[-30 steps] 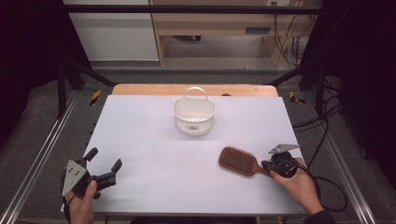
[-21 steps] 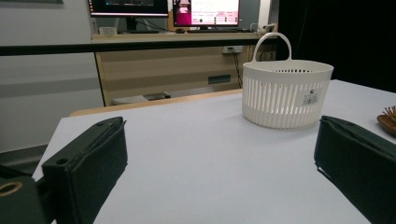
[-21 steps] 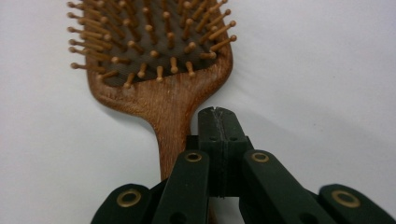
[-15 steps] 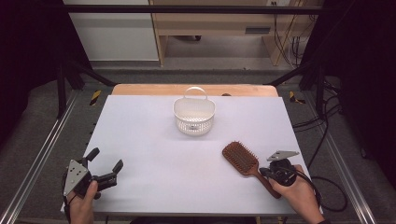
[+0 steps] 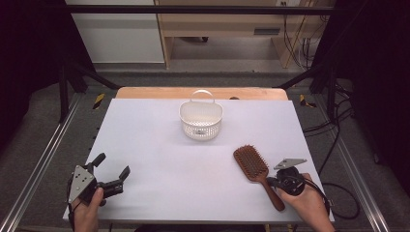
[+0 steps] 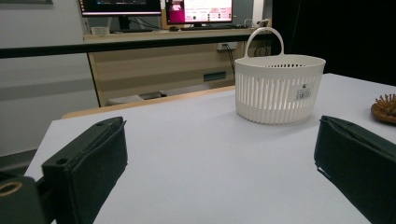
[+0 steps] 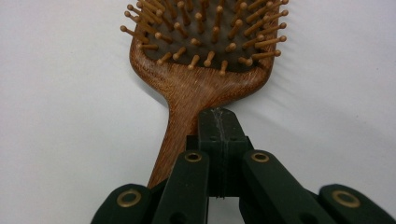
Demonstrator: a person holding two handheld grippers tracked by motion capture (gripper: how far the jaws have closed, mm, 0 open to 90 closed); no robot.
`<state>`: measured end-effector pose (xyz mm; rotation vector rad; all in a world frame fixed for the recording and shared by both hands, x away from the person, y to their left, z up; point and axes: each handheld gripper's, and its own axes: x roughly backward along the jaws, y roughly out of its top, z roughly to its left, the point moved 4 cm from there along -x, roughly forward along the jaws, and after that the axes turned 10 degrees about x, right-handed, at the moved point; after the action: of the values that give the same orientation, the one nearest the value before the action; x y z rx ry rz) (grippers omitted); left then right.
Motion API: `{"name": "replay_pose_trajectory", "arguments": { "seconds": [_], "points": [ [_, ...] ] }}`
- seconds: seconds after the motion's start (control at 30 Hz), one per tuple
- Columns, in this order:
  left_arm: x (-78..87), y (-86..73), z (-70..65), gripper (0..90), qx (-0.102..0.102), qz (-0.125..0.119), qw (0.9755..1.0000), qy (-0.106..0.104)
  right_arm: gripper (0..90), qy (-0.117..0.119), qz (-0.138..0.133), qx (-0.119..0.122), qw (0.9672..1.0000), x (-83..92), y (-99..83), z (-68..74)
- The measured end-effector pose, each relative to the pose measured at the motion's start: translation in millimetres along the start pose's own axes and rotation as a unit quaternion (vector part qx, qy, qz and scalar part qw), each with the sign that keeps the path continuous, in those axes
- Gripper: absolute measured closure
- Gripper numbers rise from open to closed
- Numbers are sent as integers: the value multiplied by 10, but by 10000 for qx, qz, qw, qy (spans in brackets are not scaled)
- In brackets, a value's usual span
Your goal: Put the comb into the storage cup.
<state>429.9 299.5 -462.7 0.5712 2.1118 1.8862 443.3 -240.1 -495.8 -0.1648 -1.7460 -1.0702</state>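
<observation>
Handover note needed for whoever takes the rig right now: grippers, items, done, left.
Left gripper: jaws open, nothing between them, near the table's front left corner.
Right gripper: jaws shut, lying over the handle of the brown wooden paddle hairbrush; whether they clamp it cannot be told.
Hairbrush lies bristles up on the white table, front right.
White slatted plastic basket stands upright at the back centre.
Done: right gripper at the brush.
Left: likely getting the brush into the basket.

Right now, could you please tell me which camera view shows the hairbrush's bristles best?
The right gripper view: the wooden hairbrush lies close up, its ball-tipped bristles individually distinct. The high view shows the whole brush small, its bristles a dark patch. The left gripper view catches just its edge at the right border.
</observation>
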Motion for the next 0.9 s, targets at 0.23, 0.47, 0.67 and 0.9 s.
{"name": "replay_pose_trajectory", "arguments": {
  "seconds": [0.23,0.47,0.67,0.9],
  "points": [
    [1,-1,1,25,-1,8,10000,2,900,-1,-4,-95,10000,11,3,-20],
    [-3,-3,-2,25,-5,15,10000,1,828,25,-135,-302,9994,146,64,-7],
    [-1,-2,-2,25,-3,14,10000,-5,446,167,-24,-290,9994,154,125,125],
    [1,-1,3,25,-5,19,10000,-1,168,-112,109,-226,9996,87,207,138]
  ]
}}
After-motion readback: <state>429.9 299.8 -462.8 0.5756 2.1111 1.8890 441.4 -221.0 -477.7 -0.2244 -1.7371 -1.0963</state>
